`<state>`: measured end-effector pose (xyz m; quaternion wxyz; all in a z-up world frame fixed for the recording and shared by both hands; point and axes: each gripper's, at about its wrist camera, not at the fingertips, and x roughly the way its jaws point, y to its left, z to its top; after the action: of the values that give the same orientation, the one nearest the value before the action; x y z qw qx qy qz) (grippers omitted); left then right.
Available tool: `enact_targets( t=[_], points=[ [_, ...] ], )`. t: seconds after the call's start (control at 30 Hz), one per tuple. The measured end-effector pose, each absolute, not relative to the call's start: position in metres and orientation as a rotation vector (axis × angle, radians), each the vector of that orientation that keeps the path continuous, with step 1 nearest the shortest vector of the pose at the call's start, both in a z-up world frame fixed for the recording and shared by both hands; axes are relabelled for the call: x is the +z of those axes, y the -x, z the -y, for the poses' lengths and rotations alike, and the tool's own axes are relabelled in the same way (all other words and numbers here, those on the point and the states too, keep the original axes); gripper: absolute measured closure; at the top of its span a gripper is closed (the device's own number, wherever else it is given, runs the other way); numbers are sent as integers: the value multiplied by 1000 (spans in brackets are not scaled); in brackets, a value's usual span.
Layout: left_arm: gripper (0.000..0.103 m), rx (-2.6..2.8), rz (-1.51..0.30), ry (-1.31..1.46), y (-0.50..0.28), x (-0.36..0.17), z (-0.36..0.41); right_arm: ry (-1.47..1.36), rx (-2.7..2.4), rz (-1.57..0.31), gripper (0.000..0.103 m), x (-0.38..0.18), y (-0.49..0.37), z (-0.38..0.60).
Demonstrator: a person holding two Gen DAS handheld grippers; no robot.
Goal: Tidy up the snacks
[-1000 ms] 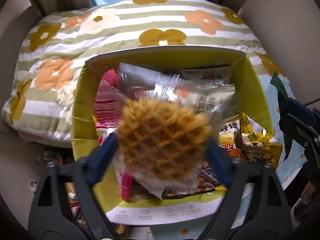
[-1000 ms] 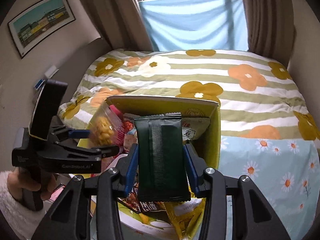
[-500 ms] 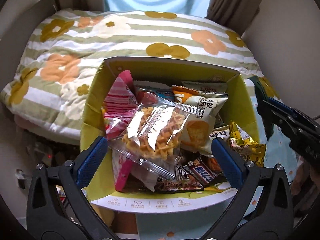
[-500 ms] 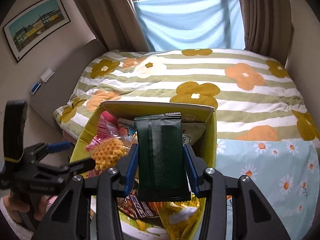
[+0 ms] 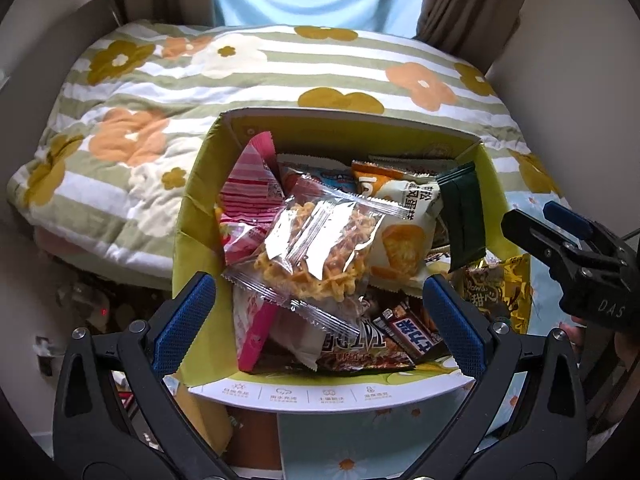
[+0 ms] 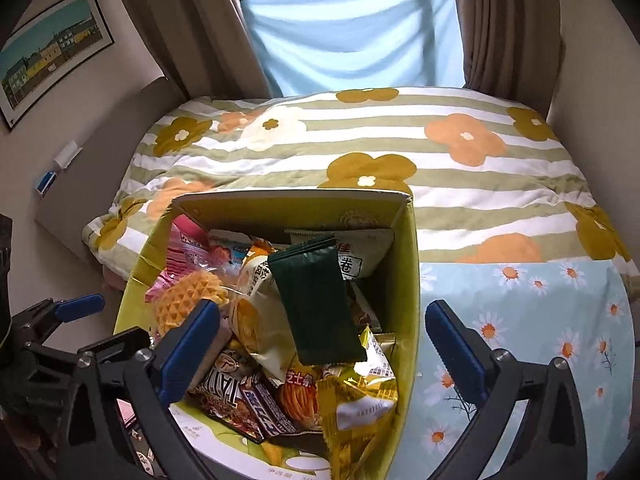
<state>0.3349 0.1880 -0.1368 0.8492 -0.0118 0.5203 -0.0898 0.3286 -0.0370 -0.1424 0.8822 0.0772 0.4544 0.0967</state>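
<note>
floral quilt (image 6: pixel 360 140) behind snack-crammed box (image 6: pixel 408 280), perhaps on bedding

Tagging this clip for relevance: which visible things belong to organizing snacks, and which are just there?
Job: yellow box; clear waffle-snack packet; dark green packet; chocolate bars; gold packet.

Just there: flowered quilt; daisy sheet; framed picture; curtains.

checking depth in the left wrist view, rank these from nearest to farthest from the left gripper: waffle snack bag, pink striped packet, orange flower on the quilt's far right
From the left gripper:
1. waffle snack bag, on top of the pile, just ahead.
2. pink striped packet, upright at the box's left wall.
3. orange flower, on the quilt beyond the box, right.
</note>
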Motion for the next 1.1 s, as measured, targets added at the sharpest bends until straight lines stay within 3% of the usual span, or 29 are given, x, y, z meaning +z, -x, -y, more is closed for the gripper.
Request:
enact_targets(
  t=[0.43, 0.77, 1.1],
  points=[
    [0, -206, -948, -2, -299, -85, -167, -141, 149, -807, 1, -86, -283, 54],
    [0, -152, -621, -2, -182, 7, -119, -45, 54, -578, 1, 0, -172, 108],
    [0, -152, -520, 22, -82, 20, -85, -12, -58, -524, 1, 3, -77, 145]
  ],
)
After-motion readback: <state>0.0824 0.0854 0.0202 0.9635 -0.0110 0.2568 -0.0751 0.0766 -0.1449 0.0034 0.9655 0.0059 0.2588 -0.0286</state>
